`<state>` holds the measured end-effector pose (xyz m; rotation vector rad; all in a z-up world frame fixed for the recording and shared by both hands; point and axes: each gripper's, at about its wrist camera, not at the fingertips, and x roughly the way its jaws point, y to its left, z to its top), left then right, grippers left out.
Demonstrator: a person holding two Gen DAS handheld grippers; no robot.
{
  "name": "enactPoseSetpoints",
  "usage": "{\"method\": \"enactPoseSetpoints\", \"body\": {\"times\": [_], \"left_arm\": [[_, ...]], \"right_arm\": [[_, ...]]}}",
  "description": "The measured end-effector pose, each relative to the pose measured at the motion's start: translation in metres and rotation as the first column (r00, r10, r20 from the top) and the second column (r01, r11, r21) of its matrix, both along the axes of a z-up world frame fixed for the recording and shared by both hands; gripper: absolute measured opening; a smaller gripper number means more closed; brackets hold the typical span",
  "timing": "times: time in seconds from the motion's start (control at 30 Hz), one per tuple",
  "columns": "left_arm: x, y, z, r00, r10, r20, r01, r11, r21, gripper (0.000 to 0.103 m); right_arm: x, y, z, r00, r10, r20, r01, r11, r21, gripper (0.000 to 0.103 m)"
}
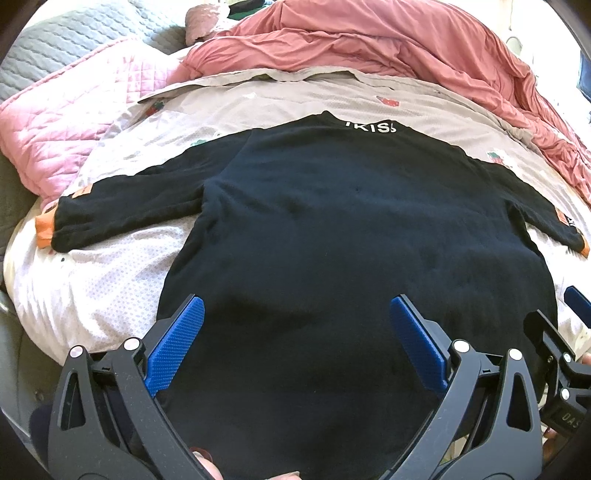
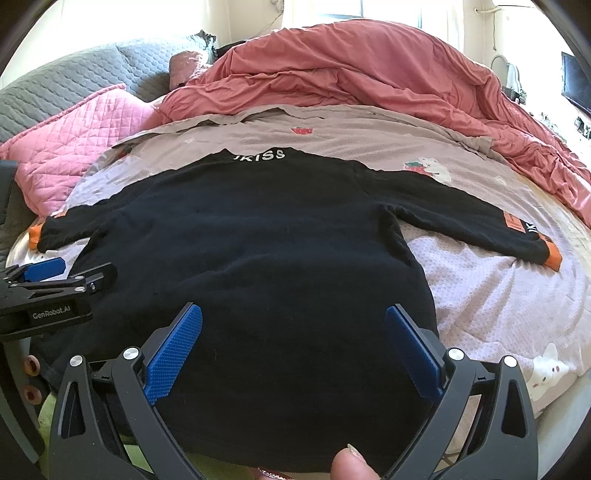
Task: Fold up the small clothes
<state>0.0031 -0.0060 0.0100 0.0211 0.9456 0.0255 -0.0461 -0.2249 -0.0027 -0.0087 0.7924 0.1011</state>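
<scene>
A small black sweater with white lettering at the collar and orange cuffs lies spread flat, back up, on the bed, both sleeves out sideways. It also shows in the right wrist view. My left gripper is open, its blue pads above the hem area, holding nothing. My right gripper is open over the hem, empty. The right gripper's side shows at the right edge of the left wrist view. The left gripper shows at the left edge of the right wrist view.
The sweater lies on a light patterned bedsheet. A bunched red duvet lies behind it. A pink quilted pillow and a grey quilt are at the back left. A fingertip shows at the bottom.
</scene>
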Motion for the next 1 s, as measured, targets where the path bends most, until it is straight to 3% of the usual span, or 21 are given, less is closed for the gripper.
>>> {"method": "enactPoseSetpoints", "body": {"times": [0.4, 0.73, 1.0], "left_arm": [[0.038, -0.022, 0.008, 1.000, -0.025, -0.010, 0.025, 1.000, 0.009, 0.095], [0.078, -0.043, 0.014, 0.999, -0.047, -0.011, 0.047, 0.999, 0.015, 0.095], [0.106, -0.056, 0.008, 0.998, -0.060, -0.033, 0.060, 0.998, -0.004, 0.095]], "right_arm": [[0.034, -0.026, 0.004, 0.998, -0.050, 0.023, 0.049, 0.998, 0.034, 0.099], [0.065, -0.076, 0.009, 0.987, -0.147, 0.057, 0.148, 0.989, -0.004, 0.099], [0.078, -0.113, 0.010, 0.978, -0.195, 0.073, 0.194, 0.981, 0.026, 0.099]]}}
